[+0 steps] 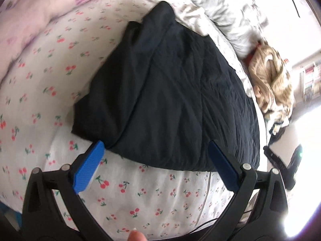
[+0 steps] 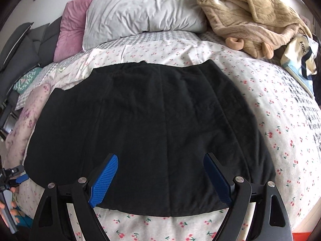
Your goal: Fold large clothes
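A large black garment (image 2: 152,124) lies spread on the cherry-print bedcover (image 2: 280,124), with its near hem toward me. It also shows in the left wrist view (image 1: 170,92), with a flap folded over on its left. My right gripper (image 2: 160,158) is open and empty, its blue fingers above the garment's near edge. My left gripper (image 1: 156,146) is open and empty at the garment's near left corner, one blue finger (image 1: 90,166) over the cover. The left gripper also shows far left in the right wrist view (image 2: 20,175).
A white pillow (image 2: 144,8) and a pink cushion (image 2: 70,20) lie at the head of the bed. A tan plush robe (image 2: 252,18) and a bag (image 2: 301,58) lie at the far right. A floral quilt (image 1: 40,10) lies bunched on the left.
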Tool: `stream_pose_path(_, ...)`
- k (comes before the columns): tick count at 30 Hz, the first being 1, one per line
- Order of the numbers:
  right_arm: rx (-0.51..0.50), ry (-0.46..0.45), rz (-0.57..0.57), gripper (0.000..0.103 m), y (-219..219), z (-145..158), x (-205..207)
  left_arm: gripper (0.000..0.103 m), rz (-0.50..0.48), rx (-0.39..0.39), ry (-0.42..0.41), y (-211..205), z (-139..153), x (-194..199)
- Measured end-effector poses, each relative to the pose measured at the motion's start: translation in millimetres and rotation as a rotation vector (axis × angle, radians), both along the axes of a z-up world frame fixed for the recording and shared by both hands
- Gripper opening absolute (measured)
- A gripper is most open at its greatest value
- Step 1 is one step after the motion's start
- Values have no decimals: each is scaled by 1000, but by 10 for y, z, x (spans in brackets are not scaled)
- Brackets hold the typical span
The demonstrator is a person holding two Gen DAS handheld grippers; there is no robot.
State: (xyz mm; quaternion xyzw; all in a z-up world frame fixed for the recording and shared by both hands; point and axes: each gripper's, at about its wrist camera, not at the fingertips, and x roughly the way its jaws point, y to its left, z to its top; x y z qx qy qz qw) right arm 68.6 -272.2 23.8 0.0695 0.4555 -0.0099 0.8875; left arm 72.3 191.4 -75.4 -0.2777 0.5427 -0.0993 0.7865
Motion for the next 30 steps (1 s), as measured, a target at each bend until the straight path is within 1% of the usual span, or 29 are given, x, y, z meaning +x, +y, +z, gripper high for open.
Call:
stream_pose_path(4, -22, 15, 31, 88, 142, -60, 47, 103, 31, -39, 57, 51, -95, 14)
stream_pose_path(7, -33, 27, 54, 88, 255, -102, 77, 102, 49, -73, 74, 44, -182, 43)
stream_pose_path(9, -37, 35, 70, 88, 329, -128, 95, 102, 76, -90, 57, 20, -228, 64)
stream_pose_path(11, -43, 41, 90, 88, 421, -155, 126, 102, 98, -85, 33, -27, -278, 102)
stream_pose_path(14, -50, 44, 114, 88, 545, -192, 158, 102, 117, -73, 25, -77, -349, 138)
stream_pose_path(17, -52, 47, 132, 88, 648, -219, 190, 102, 150, -90, 16, -47, -385, 133)
stream_pose_path(19, -49, 49, 140, 88, 708, -238, 208, 102, 167, -119, 34, 5, -410, 121)
stream_pose_path(22, -44, 57, 149, 88, 760, -267, 222, 98, 186, -171, 95, 134, -464, 76)
stream_pose_path(24, -42, 60, 153, 88, 772, -276, 223, 98, 192, -207, 123, 205, -471, 24)
stream_pose_path(26, -48, 61, 156, 88, 773, -284, 226, 98, 200, -249, 130, 258, -489, -13)
stream_pose_path(30, -48, 72, 152, 88, 771, -324, 263, 96, 207, -295, 114, 258, -550, -13)
